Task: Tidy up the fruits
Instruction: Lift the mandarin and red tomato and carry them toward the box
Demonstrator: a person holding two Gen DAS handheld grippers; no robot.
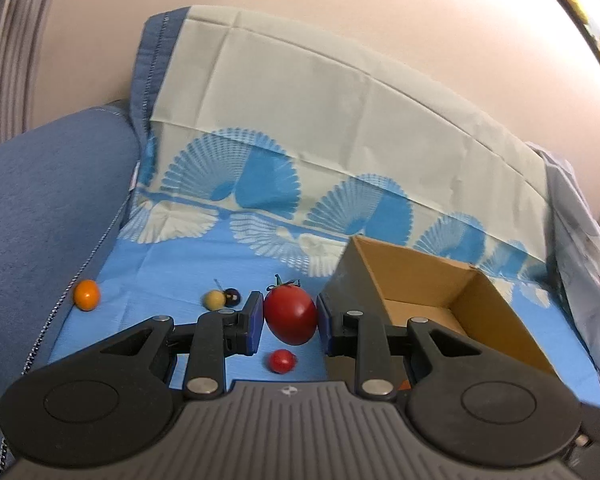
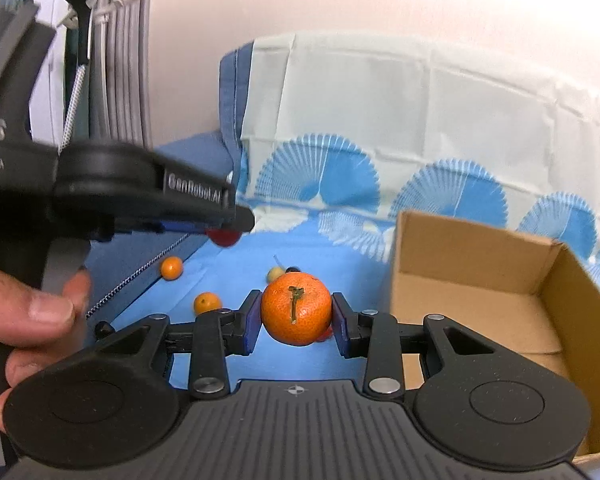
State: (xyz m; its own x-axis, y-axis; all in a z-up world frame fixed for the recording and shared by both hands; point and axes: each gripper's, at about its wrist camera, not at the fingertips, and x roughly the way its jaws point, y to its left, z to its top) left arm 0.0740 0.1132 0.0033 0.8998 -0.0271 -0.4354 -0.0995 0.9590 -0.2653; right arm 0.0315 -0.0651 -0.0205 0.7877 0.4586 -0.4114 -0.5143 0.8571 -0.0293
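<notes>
Left gripper (image 1: 291,316) clamping tomato (image 1: 291,314)

Soft, even indoor light fills both views, bright enough for clear colours, with no hard-edged shadows. The wall (image 1: 380,20) glows pale pink and nearly washes out near the top. A small highlight sits on the tomato (image 1: 291,312) and faint shadow darkens the cloth (image 1: 160,280) beneath the fruit. Fisheye bending is strong: the cloth's upper edge arcs, and the curtain (image 2: 120,60) leans at the frame's left edge. Motion blur smears the box (image 1: 440,292) rim, the small red fruit (image 1: 282,361) and the other gripper (image 2: 228,216) in the right view. The mandarin (image 2: 296,308) is sharp, its skin texture plain. The corners are soft.
</notes>
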